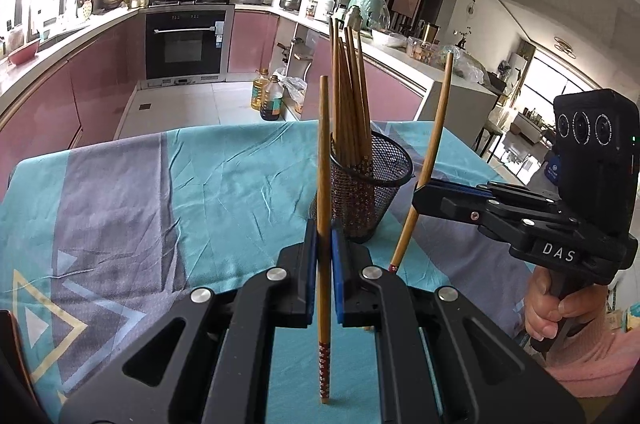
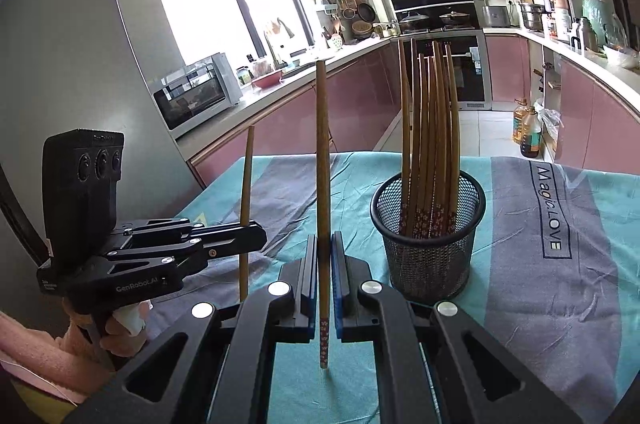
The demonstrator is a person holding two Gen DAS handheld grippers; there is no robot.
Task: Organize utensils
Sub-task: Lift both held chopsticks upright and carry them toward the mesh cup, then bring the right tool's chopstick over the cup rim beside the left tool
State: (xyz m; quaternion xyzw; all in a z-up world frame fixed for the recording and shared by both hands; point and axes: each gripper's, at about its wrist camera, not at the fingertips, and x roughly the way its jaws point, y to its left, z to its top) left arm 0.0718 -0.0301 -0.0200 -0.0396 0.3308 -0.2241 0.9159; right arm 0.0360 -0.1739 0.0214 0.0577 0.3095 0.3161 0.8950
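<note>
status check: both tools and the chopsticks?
Left tool shut on chopstick, upright. Right tool shut on second chopstick, upright. Mesh holder stands on the cloth, bundle inside. Nothing blocking the holder's mouth.

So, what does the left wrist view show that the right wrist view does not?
Only the left wrist view shows the right gripper from outside, shut on a chopstick, plus yellow triangles on the tablecloth. Only the right wrist view shows the left gripper from outside, a microwave oven and the cloth's "Magic.LOVE" print. Both show the mesh holder full of chopsticks and the oven.
</note>
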